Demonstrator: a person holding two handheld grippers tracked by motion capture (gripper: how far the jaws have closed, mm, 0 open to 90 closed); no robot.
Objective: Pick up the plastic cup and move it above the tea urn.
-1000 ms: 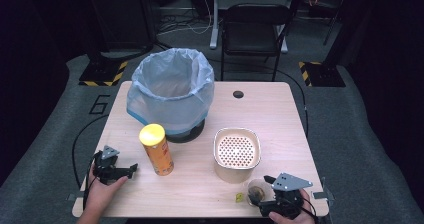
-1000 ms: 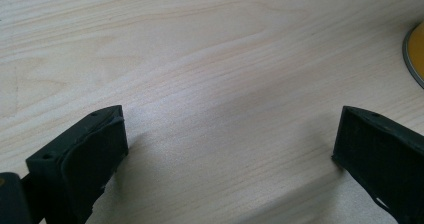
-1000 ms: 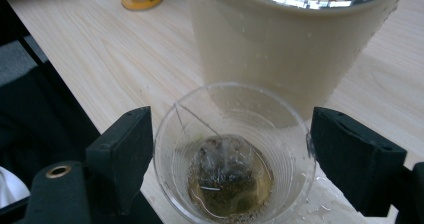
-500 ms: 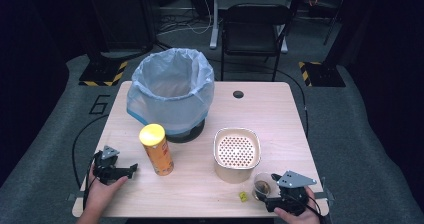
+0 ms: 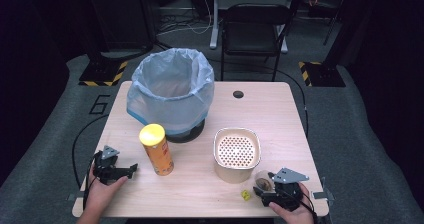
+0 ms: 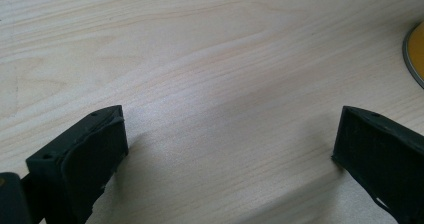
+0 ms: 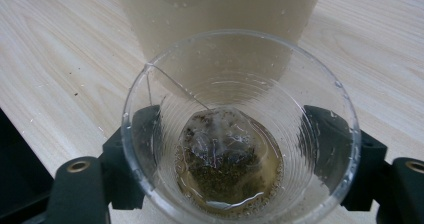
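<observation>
Clear plastic cup [image 7: 240,129], used teabag [image 7: 227,159] inside, sat between the right gripper's [image 5: 264,191] just-closing jaws, set for lifting; left gripper [image 5: 131,168] rested wide open on the worktop [image 5: 280,114].

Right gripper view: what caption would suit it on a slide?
Right tool straddles a clear plastic cup holding a wet tea bag, its jaws just closing, beside a beige container.

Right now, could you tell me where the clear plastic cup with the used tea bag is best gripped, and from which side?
Grip the clear plastic cup across its lower wall, coming in level from the person's edge of the table. It stands upright with liquid and a tea bag inside, so a side hold should keep it from spilling. The right claw already straddles it there; the beige perforated container blocks the far side.
</observation>
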